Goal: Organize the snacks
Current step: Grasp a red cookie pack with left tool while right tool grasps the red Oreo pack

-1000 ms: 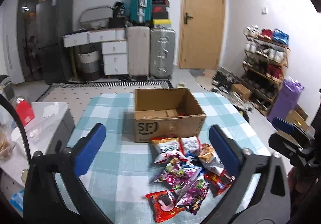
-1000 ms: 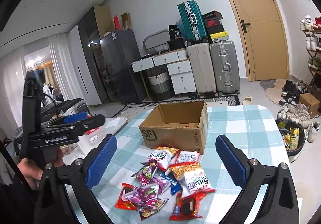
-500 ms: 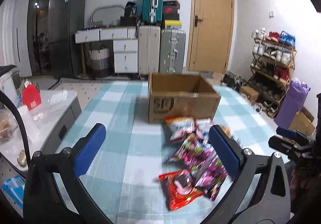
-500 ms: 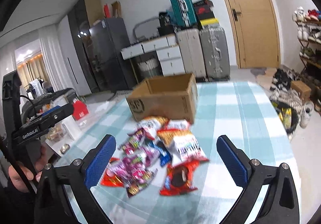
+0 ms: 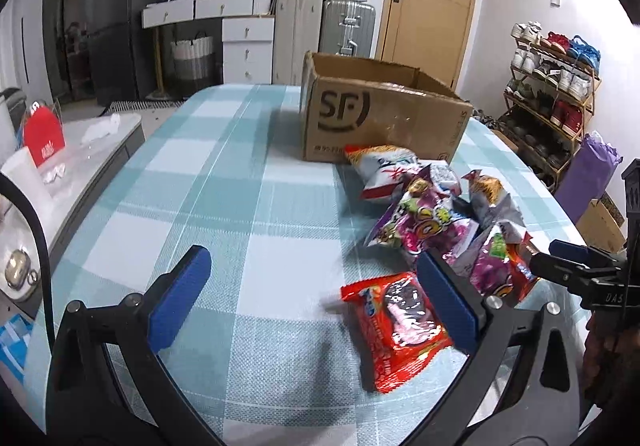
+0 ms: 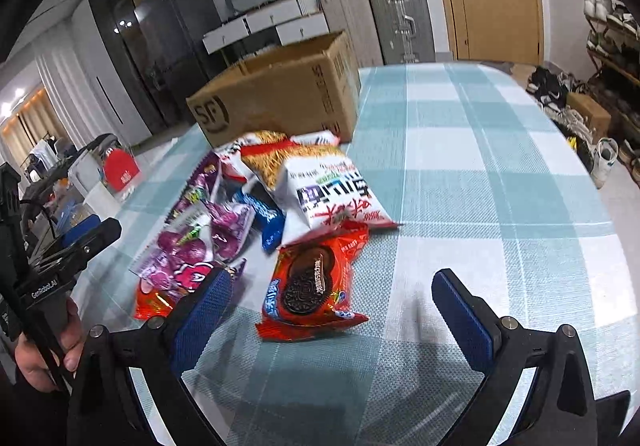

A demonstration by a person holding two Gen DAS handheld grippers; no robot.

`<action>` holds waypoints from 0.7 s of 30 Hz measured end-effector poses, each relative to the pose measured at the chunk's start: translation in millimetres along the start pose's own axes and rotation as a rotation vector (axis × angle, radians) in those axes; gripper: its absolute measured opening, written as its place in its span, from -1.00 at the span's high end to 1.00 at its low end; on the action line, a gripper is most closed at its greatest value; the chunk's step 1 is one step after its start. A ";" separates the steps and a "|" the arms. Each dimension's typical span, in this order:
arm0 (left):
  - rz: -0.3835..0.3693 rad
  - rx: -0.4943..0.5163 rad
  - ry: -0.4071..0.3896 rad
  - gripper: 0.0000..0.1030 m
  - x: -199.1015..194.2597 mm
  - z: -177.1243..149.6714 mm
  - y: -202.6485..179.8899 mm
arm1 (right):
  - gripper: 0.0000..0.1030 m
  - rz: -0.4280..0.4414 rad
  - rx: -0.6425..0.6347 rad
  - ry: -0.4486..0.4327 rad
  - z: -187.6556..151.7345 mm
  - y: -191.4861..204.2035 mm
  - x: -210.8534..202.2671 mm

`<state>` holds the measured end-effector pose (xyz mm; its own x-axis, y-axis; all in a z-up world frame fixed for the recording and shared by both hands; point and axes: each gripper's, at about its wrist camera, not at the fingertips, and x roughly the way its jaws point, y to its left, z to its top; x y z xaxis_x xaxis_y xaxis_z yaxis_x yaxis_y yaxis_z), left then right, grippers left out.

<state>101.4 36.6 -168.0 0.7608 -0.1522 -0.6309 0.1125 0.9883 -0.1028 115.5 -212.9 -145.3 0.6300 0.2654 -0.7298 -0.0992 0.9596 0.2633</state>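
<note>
Both grippers have dropped closer to the checked table [image 5: 256, 206] since a second ago. Left gripper [image 5: 316, 294] and right gripper [image 6: 332, 310] hang with fingers wide apart, empty. Snack packets [image 6: 320, 186] lie heaped at twelve o'clock, touching the open cardboard box [image 5: 376, 118] beyond.

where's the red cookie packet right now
The red cookie packet lies flat on the checked tablecloth at the near edge of the snack pile, between the open right gripper's fingers, just below the white noodle bag.
</note>
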 end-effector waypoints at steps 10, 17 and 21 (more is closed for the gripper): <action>-0.016 -0.007 0.032 -1.00 12.2 -2.2 6.3 | -0.65 -0.051 -0.079 0.085 3.5 12.9 26.4; -0.004 -0.032 0.067 -1.00 22.1 -1.0 10.2 | -0.22 -0.100 -0.154 0.099 1.8 24.8 30.4; -0.002 -0.050 0.085 -0.99 26.8 -1.8 13.5 | -0.03 -0.096 -0.158 0.095 0.6 25.4 28.8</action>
<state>122.2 45.8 -187.7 0.7033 -0.1561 -0.6935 0.0799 0.9868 -0.1410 131.5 -180.9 -159.2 0.5680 0.1728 -0.8047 -0.1664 0.9816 0.0933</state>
